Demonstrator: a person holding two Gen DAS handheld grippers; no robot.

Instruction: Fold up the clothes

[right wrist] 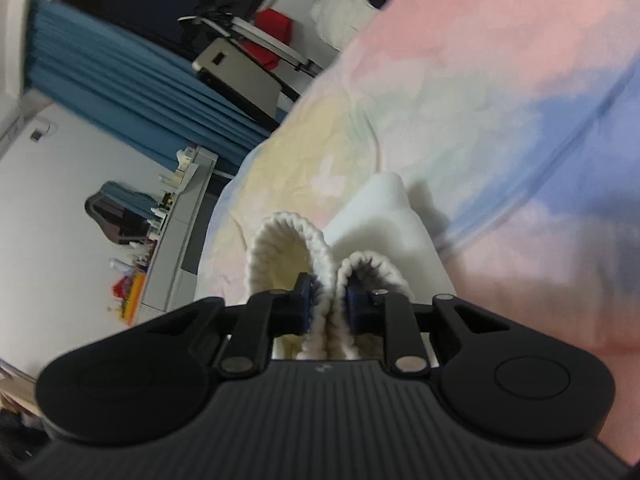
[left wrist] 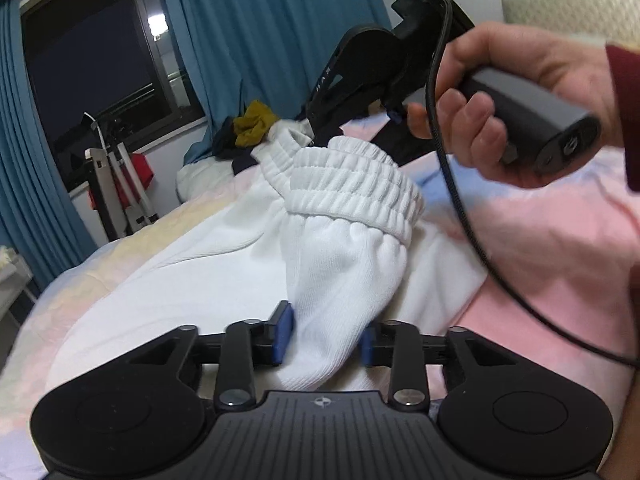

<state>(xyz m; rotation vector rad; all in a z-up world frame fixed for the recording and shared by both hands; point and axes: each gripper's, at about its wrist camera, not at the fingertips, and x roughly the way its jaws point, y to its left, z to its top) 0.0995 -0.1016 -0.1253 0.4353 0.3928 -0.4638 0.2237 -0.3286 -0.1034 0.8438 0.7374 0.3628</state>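
So we've got the white sweatpants [left wrist: 224,264] spread on the bed [left wrist: 560,240], which has a pastel pink, blue and yellow cover, and both ends of the garment are pinched up off it. Our left gripper [left wrist: 326,338] is clamped on a bunched fold of the white fabric near us. Our right gripper [right wrist: 331,300] is squeezed onto the ribbed elastic waistband [left wrist: 352,184], with the band doubled into two loops between the blue pads [right wrist: 308,300]. From the left view you can see the right hand [left wrist: 520,104] holding that gripper up high, so the waistband is lifted and the cloth hangs in a hump. Our guess is that's to carry the top over and make a fold.

No baskets or bins in sight. There's just a loose pile of other clothes [left wrist: 250,128] further up the bed, near the blue curtains [left wrist: 256,20].
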